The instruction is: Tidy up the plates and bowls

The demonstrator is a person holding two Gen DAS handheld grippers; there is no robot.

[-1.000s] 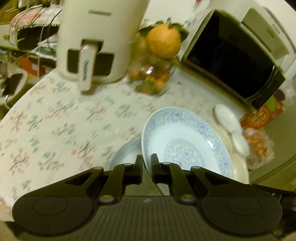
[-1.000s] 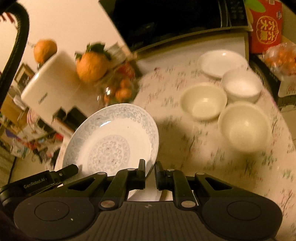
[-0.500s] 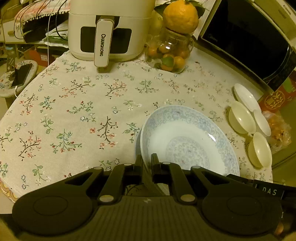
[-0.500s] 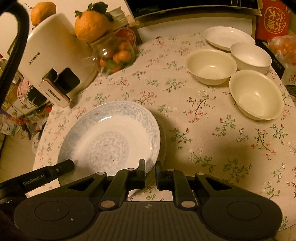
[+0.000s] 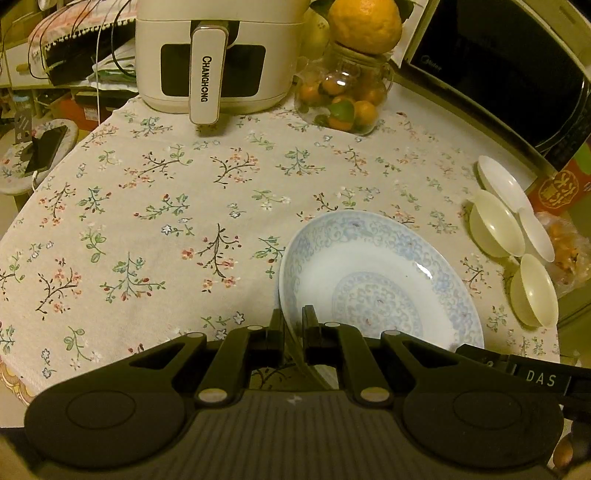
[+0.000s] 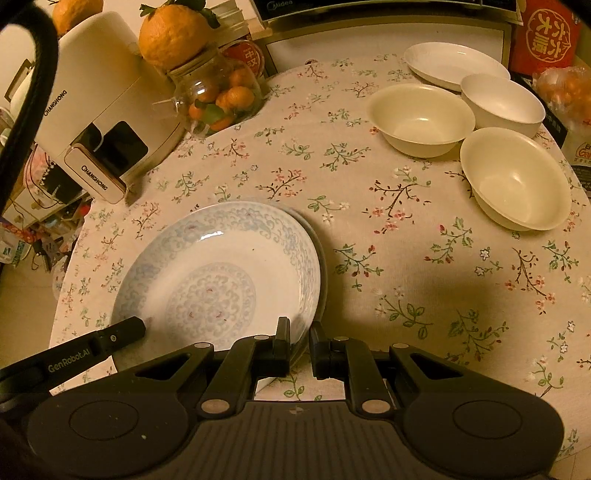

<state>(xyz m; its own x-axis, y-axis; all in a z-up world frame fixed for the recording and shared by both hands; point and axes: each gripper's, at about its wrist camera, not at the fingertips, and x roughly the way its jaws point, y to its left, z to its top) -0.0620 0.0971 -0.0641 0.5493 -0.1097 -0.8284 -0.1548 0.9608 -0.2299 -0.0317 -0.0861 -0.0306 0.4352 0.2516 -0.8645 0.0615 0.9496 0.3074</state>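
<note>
A blue-patterned plate (image 5: 376, 280) (image 6: 221, 273) rests on a second plate whose rim (image 6: 320, 251) shows under its right side. My left gripper (image 5: 293, 321) is shut on the plate's near-left rim. My right gripper (image 6: 299, 339) is shut on the plate's near-right rim. Two cream bowls (image 6: 421, 118) (image 6: 515, 177), a white bowl (image 6: 502, 103) and a white plate (image 6: 456, 64) stand at the far right of the table; they also show in the left wrist view (image 5: 496, 229).
A white air fryer (image 5: 218, 55) and a glass jar of oranges (image 5: 345, 96) stand at the back. A black microwave (image 5: 509, 66) is at the back right. A red box (image 6: 546, 33) and a bag of oranges (image 6: 569, 92) sit by the table's right edge.
Both grippers have lowered the patterned plate from a tilted, lifted pose down onto the second plate on the tablecloth. Both stay shut on its rim.
</note>
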